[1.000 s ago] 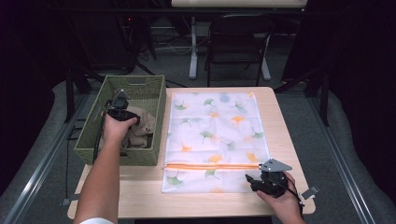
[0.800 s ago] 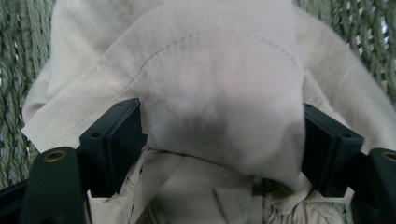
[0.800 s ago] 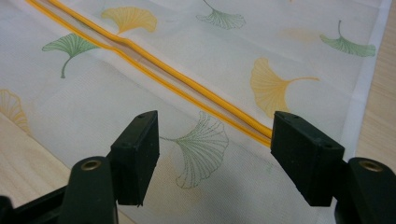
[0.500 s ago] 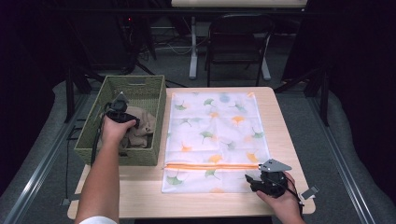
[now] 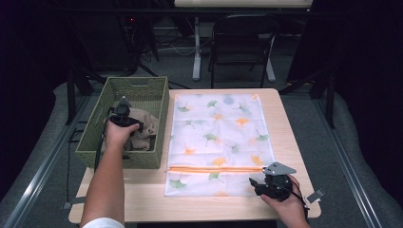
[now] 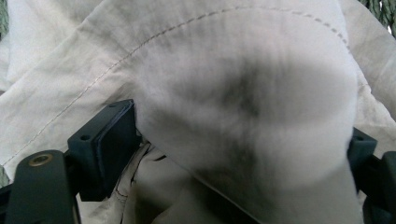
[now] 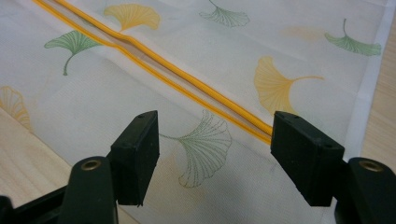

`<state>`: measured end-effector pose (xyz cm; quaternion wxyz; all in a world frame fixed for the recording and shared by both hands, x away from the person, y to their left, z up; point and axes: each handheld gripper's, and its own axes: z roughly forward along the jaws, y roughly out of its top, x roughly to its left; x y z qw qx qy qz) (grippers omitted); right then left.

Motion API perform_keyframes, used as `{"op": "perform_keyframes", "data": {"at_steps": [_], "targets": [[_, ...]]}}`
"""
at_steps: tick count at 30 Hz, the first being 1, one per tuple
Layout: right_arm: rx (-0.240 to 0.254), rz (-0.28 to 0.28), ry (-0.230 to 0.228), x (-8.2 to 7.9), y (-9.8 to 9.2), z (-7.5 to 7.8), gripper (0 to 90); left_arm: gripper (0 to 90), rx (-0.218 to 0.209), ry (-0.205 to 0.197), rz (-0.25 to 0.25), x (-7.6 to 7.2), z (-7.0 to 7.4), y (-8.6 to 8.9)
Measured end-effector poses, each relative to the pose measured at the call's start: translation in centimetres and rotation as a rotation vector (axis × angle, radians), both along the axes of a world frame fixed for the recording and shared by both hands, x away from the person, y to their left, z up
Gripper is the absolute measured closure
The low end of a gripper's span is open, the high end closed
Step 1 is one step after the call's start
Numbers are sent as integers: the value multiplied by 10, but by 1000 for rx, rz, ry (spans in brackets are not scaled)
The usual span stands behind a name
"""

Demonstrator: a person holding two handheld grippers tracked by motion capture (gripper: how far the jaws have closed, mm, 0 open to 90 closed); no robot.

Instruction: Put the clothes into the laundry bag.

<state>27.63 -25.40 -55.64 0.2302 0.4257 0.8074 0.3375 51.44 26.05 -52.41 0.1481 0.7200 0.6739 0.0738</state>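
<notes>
Light wood table (image 5: 290,142) in a dark room, grey carpet under it, a black chair (image 5: 242,42) and another desk's legs behind. Left gripper (image 5: 122,114) is down in the green woven basket (image 5: 142,88) at the table's left end, jaws just opened to full spread, a bulge of the beige cloth (image 6: 224,84) between them but not pinched. Right gripper (image 5: 259,183) sits at the near right corner, jaws spread over the leaf-print mesh bag (image 5: 218,128) lying flat mid-table, close to its orange zipper (image 7: 187,79).
</notes>
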Motion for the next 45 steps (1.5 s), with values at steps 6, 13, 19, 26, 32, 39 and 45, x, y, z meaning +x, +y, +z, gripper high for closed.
{"op": "perform_keyframes", "data": {"at_steps": [6, 13, 19, 26, 32, 39, 45], "targets": [[-3, 12, 3, 0, 1, 0, 325, 146, 19, 19, -13, 0, -5, -3], [-10, 18, 6, 0, 1, -1, 325, 148, 6, 6, -4, -1, -7, -1], [-3, 18, 4, 0, 3, -1, 325, 150, 7, -9, 1, -2, -9, -1], [-6, 24, 9, 0, 3, -1, 326, 147, 7, -24, -7, -3, -11, 0], [-6, 28, 13, 0, 3, -2, 328, 152, 18, -35, -2, -4, -12, -2], [-3, 31, 15, 0, 3, -2, 329, 180, 11, -43, 2, -4, -14, -1], [2, 30, 14, 0, 3, -2, 330, 207, 12, -52, 10, -6, -14, 0]]}}
